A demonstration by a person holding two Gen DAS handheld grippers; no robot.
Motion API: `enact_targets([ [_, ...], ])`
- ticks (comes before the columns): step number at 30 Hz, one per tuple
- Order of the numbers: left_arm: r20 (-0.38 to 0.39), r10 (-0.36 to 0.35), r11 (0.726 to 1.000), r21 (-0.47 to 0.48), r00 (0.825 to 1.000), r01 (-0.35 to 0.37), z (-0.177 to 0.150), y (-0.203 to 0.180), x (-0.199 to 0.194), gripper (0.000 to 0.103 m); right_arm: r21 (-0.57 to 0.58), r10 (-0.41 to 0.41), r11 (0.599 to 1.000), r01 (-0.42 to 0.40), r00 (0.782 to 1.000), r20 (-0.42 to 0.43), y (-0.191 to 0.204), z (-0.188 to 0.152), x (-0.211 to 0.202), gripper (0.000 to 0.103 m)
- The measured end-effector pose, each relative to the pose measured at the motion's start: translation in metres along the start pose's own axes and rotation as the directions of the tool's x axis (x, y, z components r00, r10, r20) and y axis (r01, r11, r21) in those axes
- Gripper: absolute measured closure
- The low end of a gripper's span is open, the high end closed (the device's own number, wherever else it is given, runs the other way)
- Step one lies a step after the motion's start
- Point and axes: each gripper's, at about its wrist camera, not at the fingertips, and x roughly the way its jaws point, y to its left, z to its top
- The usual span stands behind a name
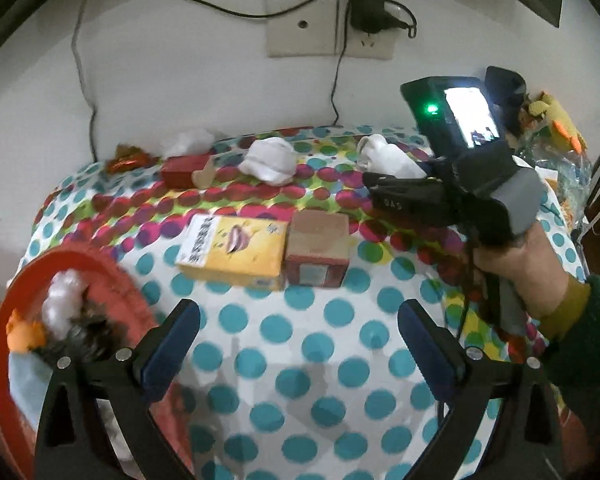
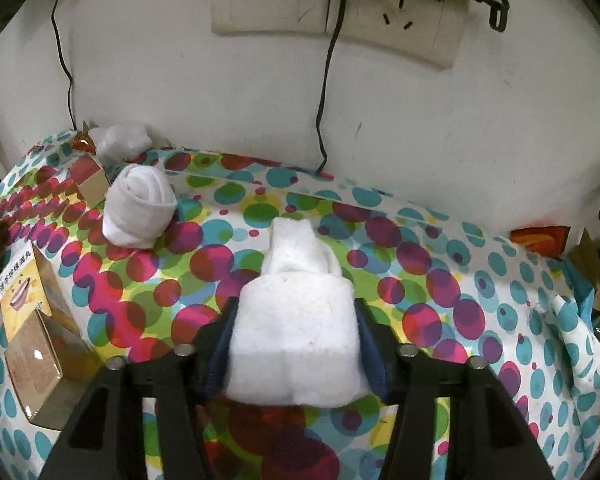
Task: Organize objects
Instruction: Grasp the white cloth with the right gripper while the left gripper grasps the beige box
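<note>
My right gripper (image 2: pixel 296 304) is shut on a white rolled sock bundle (image 2: pixel 296 344), whose sides fill the gap between the blue pads; it rests on the dotted cloth (image 2: pixel 440 280). A second white sock roll (image 2: pixel 140 208) lies apart at the far left. My left gripper (image 1: pixel 298 310) stands open over the blue-dotted cloth (image 1: pixel 300 360) with nothing between its fingers. Just beyond it lie a yellow box (image 1: pixel 232 252) and a brown-red cube box (image 1: pixel 318 248), side by side. A hand (image 1: pixel 520 264) holds the other gripper at the right, its tips at a white bundle (image 1: pixel 384 156).
A red basket (image 1: pixel 72 258) holding fluffy toys sits at the near left. A small red box (image 1: pixel 180 170), a white sock roll (image 1: pixel 268 160) and cotton (image 1: pixel 188 140) line the wall side. Cables hang from the wall sockets (image 1: pixel 328 28). Clutter with a yellow toy (image 1: pixel 556 120) fills the right.
</note>
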Motion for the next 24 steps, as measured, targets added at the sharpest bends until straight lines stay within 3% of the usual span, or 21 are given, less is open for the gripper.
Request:
enact_targets([
  [10, -0.033, -0.015, 1.0, 0.018, 0.999, 0.015, 0.028, -0.018, 0.041, 0.004, 0.048, 0.032, 0.998, -0.032, 0.999, -0.001, -0.04, -0.051, -0.038, 0.064],
  [18, -0.05, 0.048, 0.997, 0.063, 0.998, -0.045, 0.035, -0.026, 0.064, 0.007, 0.072, 0.038, 0.997, -0.038, 0.999, 0.0, -0.068, -0.097, -0.078, 0.064],
  [19, -0.049, 0.053, 0.997, 0.062, 0.997, -0.05, 0.035, -0.026, 0.067, 0.016, 0.08, 0.042, 0.996, -0.042, 0.999, 0.002, -0.073, -0.098, -0.08, 0.064],
  [20, -0.051, 0.058, 0.997, 0.058, 0.997, -0.055, 0.036, -0.026, 0.069, 0.035, 0.084, 0.044, 0.996, -0.044, 0.999, 0.0, -0.073, -0.098, -0.08, 0.064],
  [21, -0.058, 0.058, 0.997, 0.053, 0.997, -0.055, 0.037, -0.026, 0.071, 0.046, 0.085, 0.04, 0.996, -0.04, 0.999, -0.001, -0.072, -0.097, -0.079, 0.064],
  [23, -0.044, 0.085, 0.995, 0.047, 0.995, -0.083, 0.039, -0.025, 0.073, 0.06, 0.074, 0.031, 0.997, -0.031, 1.0, -0.004, -0.07, -0.097, -0.079, 0.062],
  [24, -0.049, 0.076, 0.996, 0.041, 0.996, -0.074, 0.04, -0.025, 0.073, 0.061, 0.065, 0.019, 0.998, -0.019, 1.0, -0.006, -0.068, -0.098, -0.079, 0.062],
])
